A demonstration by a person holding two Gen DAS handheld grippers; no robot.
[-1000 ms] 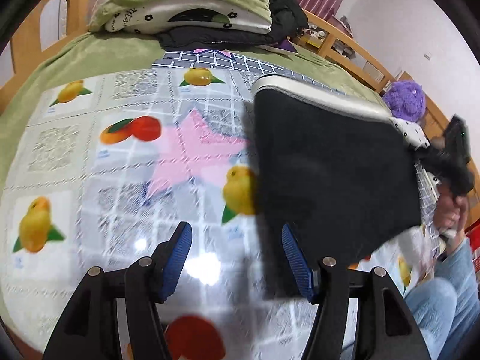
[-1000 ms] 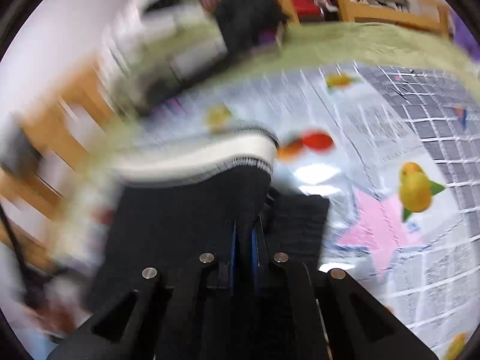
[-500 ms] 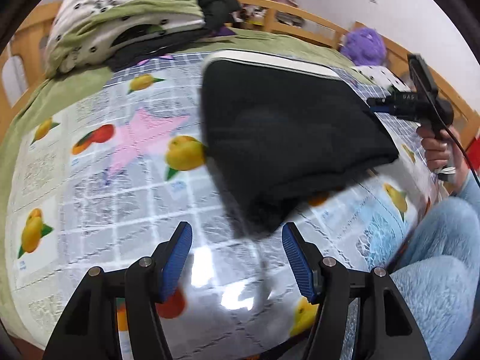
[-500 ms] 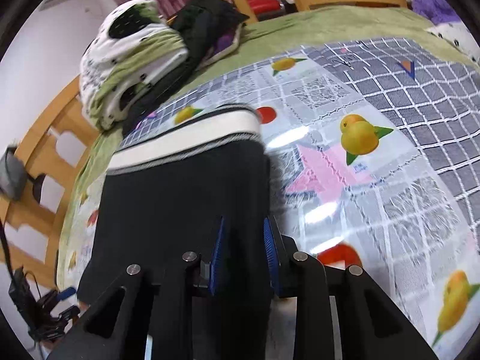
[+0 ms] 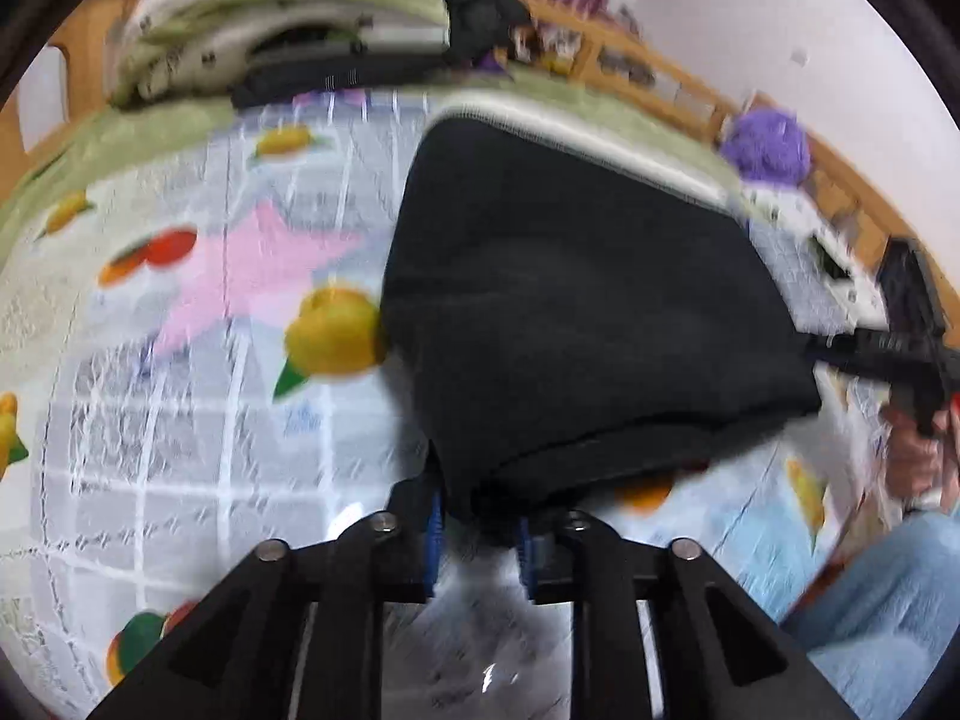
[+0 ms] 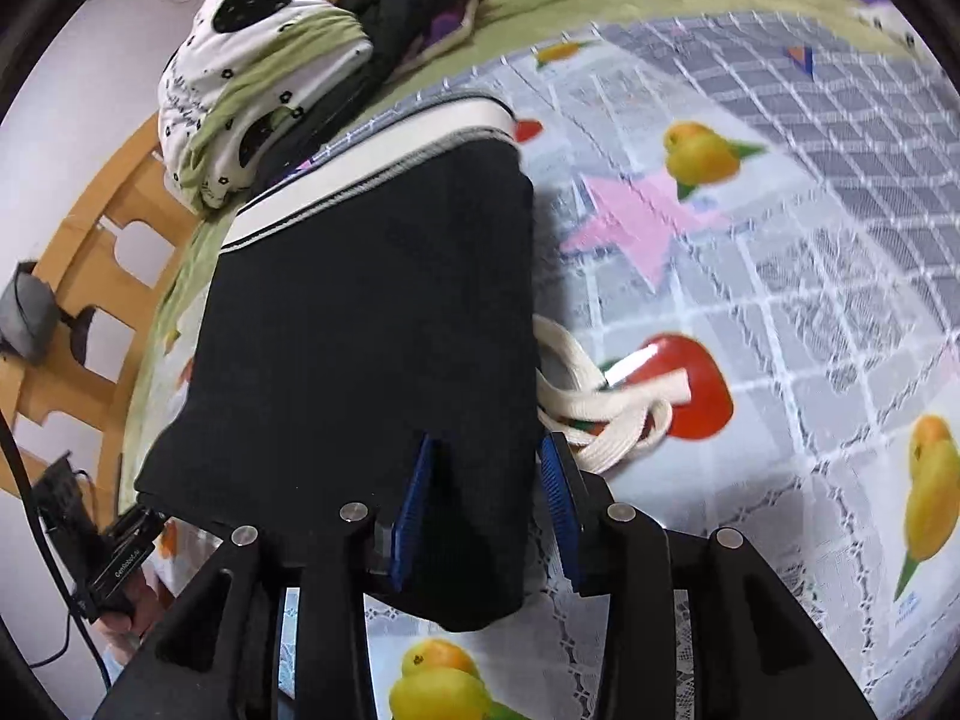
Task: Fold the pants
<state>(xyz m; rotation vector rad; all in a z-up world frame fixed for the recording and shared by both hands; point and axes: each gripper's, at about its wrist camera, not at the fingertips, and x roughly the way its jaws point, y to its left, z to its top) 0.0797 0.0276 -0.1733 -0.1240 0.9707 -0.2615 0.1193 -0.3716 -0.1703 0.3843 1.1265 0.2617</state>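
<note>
Found on the fruit-print cloth (image 5: 150, 420) over the bed: the pants (image 5: 588, 312), black, already folded into a thick block, white waistband (image 6: 384, 156) at the far end. Pinching the near left corner of that block with the left gripper (image 5: 478, 531), after just closing the jaws onto the fabric. Standing apart on the right gripper (image 6: 486, 510), after just opening the jaws; cloth lies between the blue pads but does not look squeezed. Could go wrong from here in my judgement: pulling with only 1 corner held may drag the upper layers and open the fold, because the fabric is thick and the cloth below looks shiny and slippery. Could also catch the cream drawstring (image 6: 606, 414), sticking out loose just beside the right pad, and drag it further out. Hard to judge the left grip exactly, because of blur. Counted: 1 pants, 2 grippers, 1 drawstring, 1 pink star print, 1 pile of bedding (image 6: 252, 78) behind, 1 purple plush (image 5: 765, 147)
</note>
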